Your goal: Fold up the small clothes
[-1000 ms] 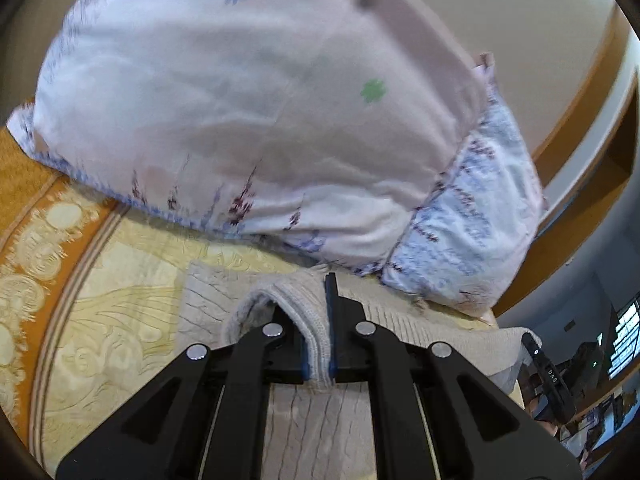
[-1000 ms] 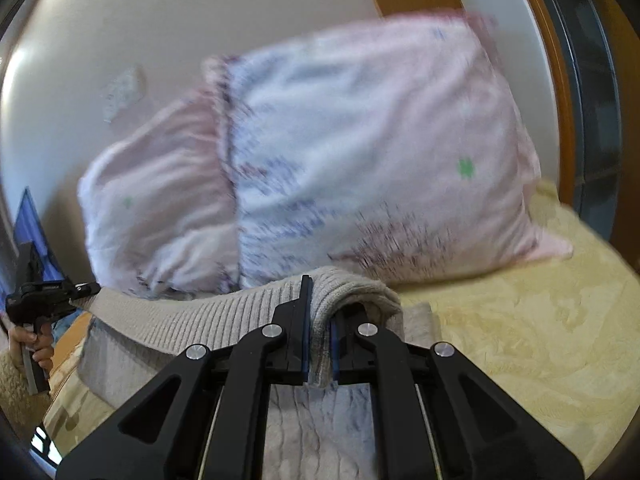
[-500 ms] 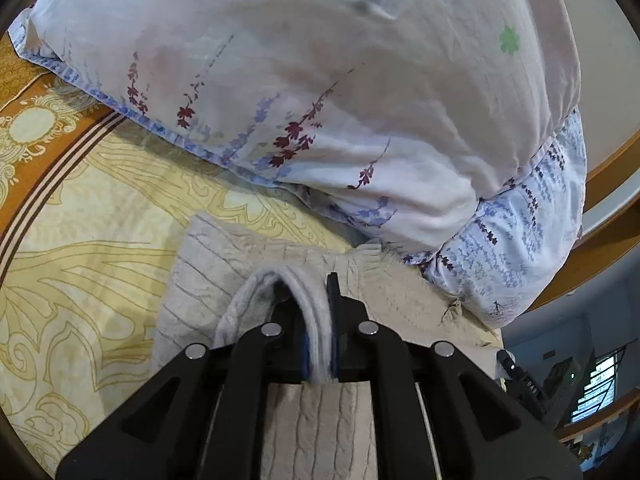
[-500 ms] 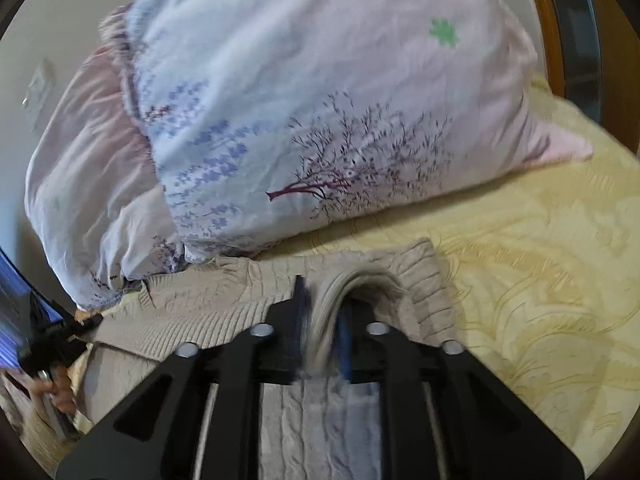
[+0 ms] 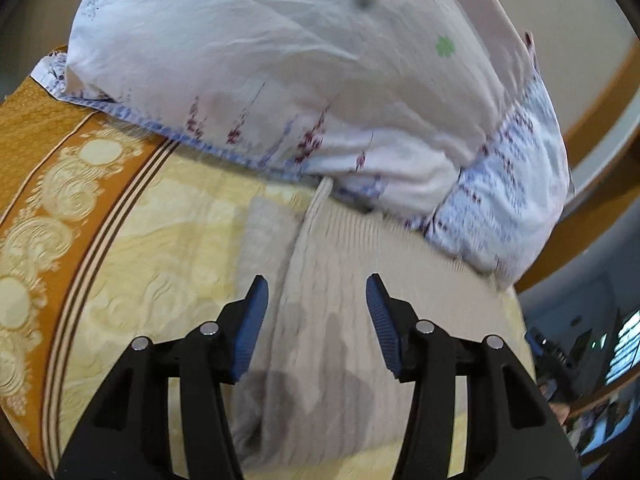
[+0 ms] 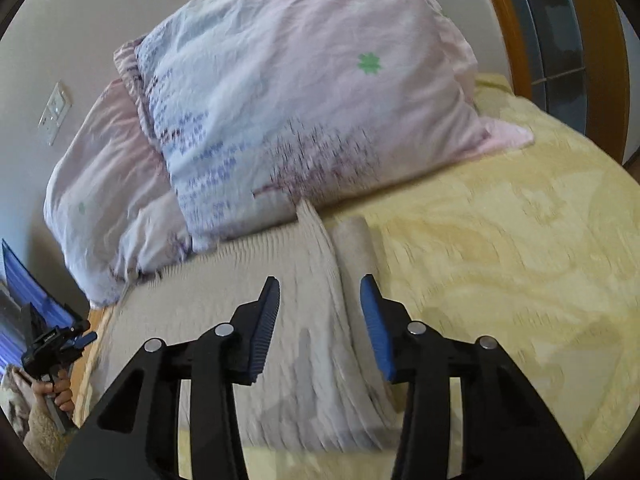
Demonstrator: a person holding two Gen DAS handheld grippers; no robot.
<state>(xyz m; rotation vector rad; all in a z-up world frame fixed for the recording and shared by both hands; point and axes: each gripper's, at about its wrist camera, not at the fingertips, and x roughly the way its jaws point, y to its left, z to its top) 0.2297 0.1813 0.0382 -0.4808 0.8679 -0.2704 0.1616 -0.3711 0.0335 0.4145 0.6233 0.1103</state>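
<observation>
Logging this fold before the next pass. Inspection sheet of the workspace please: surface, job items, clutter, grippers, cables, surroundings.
Surface: yellow patterned bedspread, with an orange border on one side.
Job's things: beige knit sweater lying folded on the bedspread, its far edge tucked against the pillows.
Clutter: two floral pillows; the front pillow overlaps the rear pillow.
Grippers: left gripper open, jaws just opened, pads clear of the sweater lying below. Right gripper likewise open over the sweater's folded edge.
Cables: nothing seen.
Surroundings: wall switch plate, wooden frame, dark glass panel.
</observation>
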